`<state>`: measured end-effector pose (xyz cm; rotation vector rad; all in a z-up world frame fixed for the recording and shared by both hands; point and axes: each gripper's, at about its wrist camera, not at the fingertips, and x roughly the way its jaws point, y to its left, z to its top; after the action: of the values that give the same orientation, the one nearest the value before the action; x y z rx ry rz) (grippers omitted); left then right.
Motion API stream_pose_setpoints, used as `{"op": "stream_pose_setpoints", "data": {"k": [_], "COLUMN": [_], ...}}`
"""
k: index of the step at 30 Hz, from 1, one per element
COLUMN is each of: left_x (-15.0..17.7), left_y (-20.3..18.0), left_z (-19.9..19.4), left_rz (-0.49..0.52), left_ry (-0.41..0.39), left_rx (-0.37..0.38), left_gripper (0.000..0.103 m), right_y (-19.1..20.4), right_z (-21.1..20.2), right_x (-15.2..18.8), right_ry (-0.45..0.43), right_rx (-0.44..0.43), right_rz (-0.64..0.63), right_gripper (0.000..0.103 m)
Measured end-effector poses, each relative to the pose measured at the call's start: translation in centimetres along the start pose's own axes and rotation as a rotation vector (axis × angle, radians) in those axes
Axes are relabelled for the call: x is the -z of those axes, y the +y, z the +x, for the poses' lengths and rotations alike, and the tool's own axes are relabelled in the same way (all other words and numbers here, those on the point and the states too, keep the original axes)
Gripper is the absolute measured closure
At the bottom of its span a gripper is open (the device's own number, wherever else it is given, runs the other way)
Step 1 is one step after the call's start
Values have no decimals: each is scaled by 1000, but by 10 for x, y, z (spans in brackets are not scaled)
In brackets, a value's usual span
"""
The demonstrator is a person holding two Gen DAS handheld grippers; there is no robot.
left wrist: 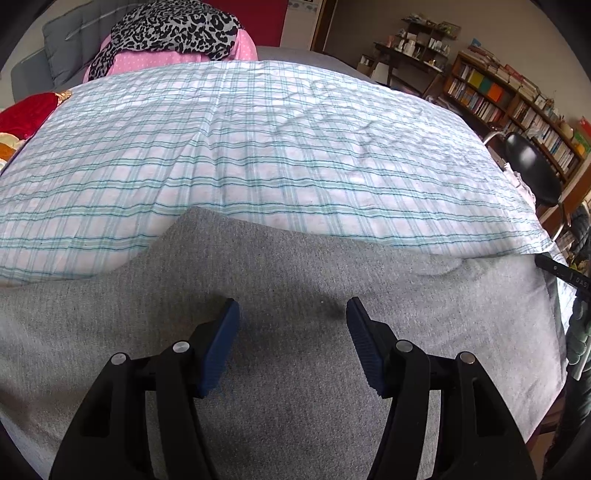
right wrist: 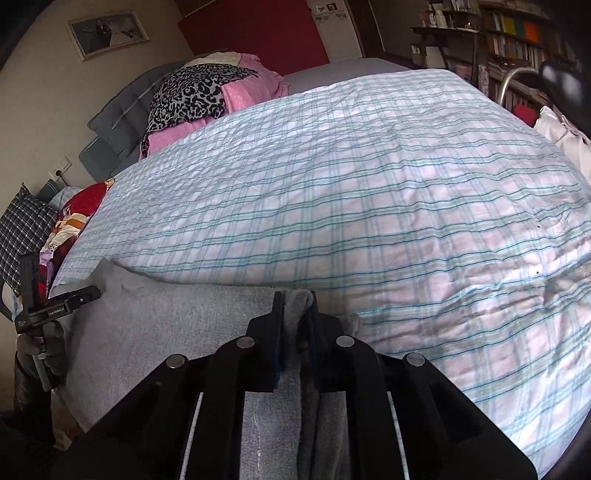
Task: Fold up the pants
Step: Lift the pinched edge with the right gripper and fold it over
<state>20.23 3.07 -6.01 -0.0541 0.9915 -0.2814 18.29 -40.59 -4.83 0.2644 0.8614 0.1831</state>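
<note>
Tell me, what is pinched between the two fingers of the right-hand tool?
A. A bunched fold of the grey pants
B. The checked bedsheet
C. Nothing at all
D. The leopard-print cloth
A: in the right wrist view the right gripper has its jaws closed on a bunched fold of the grey pants, which lie on the checked bedsheet.

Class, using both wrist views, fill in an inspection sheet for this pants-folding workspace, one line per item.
Surface: bed under a checked sheet, lightly wrinkled.
Job's things: grey pants spread along the near edge.
Clutter: leopard-print and pink clothes piled at the far end; red fabric at the side.
Grippers: left gripper open above the pants; right gripper shut on a bunched fold of them.
Cables: nothing seen.
Surroundings: bookshelf, black chair, framed picture.
</note>
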Motion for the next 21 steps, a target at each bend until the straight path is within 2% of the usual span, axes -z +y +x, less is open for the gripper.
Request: {"op": "stream_pose_setpoints", "data": {"k": [2, 8, 10, 12, 14, 17, 21], "left_x": [-5, -8, -7, -5, -3, 4, 26], "left_y": [2, 4, 1, 1, -2, -13, -47], "left_z": [3, 29, 26, 24, 17, 3, -15], "left_rz": [-8, -4, 10, 8, 3, 10, 96], "left_ry": [-5, 10, -1, -3, -12, -26, -44], "left_rx": [-17, -72, -89, -92, -99, -47, 51], "left_gripper": [43, 42, 42, 42, 42, 42, 42], "right_y": [6, 9, 10, 10, 16, 32, 51], "right_z": [-4, 26, 22, 8, -13, -46, -66], "right_x": [3, 13, 14, 14, 17, 30, 62], "right_ry": [-22, 33, 16, -24, -87, -164, -174], "right_rx": [50, 162, 175, 187, 239, 286, 185], "right_rz": [-21, -60, -60, -47, -65, -129, -148], "right_gripper": [92, 92, 87, 71, 68, 64, 63]}}
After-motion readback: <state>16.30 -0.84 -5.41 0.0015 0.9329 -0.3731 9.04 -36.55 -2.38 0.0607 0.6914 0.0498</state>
